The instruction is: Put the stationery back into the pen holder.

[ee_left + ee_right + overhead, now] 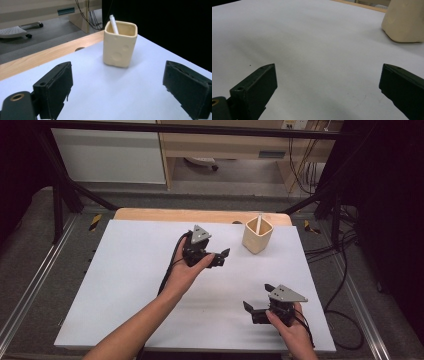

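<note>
Standing near the table's far edge, the cup holds a white stick; both the left gripper and right gripper are held open, empty.

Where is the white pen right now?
The pen stands leaning inside the cream cup at the table's far right in the high view, just beyond the open left gripper.
</note>
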